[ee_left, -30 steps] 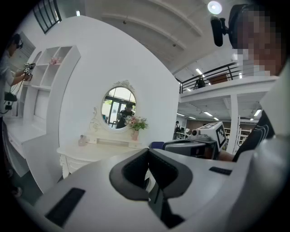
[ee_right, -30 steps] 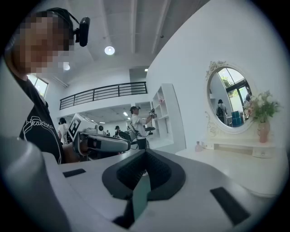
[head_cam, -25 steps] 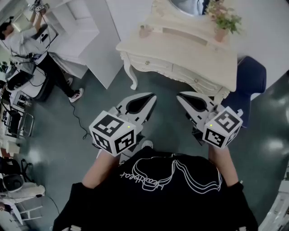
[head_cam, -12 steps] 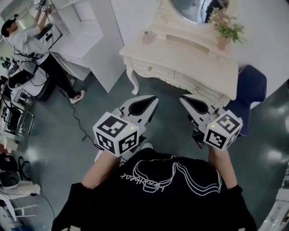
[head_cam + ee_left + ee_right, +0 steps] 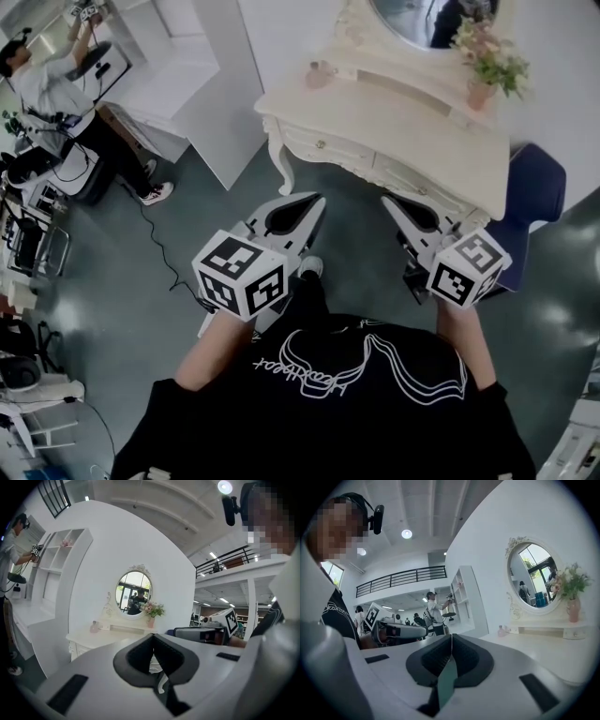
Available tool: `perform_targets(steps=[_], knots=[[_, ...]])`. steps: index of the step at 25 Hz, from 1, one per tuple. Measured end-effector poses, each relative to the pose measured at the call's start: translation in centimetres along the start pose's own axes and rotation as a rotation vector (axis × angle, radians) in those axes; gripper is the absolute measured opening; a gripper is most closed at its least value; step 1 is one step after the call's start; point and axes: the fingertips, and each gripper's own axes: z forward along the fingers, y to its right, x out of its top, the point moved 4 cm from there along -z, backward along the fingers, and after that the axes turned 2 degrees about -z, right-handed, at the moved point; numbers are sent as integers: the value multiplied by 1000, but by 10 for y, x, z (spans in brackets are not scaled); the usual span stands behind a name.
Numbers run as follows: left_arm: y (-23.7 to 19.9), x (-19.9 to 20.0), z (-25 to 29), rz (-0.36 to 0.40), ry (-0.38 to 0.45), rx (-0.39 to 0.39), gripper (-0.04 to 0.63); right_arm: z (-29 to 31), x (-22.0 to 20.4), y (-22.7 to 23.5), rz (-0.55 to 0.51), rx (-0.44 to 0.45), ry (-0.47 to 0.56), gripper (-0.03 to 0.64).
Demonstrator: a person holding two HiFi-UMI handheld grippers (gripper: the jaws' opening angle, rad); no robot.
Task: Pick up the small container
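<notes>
Sitting atop the dresser (image 5: 412, 117), well beyond left gripper (image 5: 316, 198) and right gripper (image 5: 387, 200), jaws pressed together: seemingly small container (image 5: 321, 73).

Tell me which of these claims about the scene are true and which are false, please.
1. The left gripper and the right gripper are both shut and empty. True.
2. The small pink container stands on the dressing table, apart from both grippers. True.
3. The pot of flowers stands right beside the small pink container. False: the two stand towards opposite ends of the dressing table.
4. The blue chair stands by the dressing table's left end in the head view. False: it is by the right end.
</notes>
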Motion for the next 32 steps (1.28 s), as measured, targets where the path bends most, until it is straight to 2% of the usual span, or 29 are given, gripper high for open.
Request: perform_targets(steps=[7, 15, 23, 27, 32], knots=[[-71, 7, 41, -23, -29, -24, 3, 68, 1, 48, 18, -11, -20, -6], [-191, 31, 107, -68, -87, -51, 3, 183, 3, 127, 97, -44, -73, -6], [-314, 54, 151, -103, -117, -58, 3, 290, 18, 195, 184, -81, -104, -6], [-352, 64, 165, -107, -112, -67, 3, 322, 28, 217, 173, -108, -98, -6], [-377, 63, 180, -135, -127, -74, 3, 344, 24, 232, 188, -112, -97, -6]])
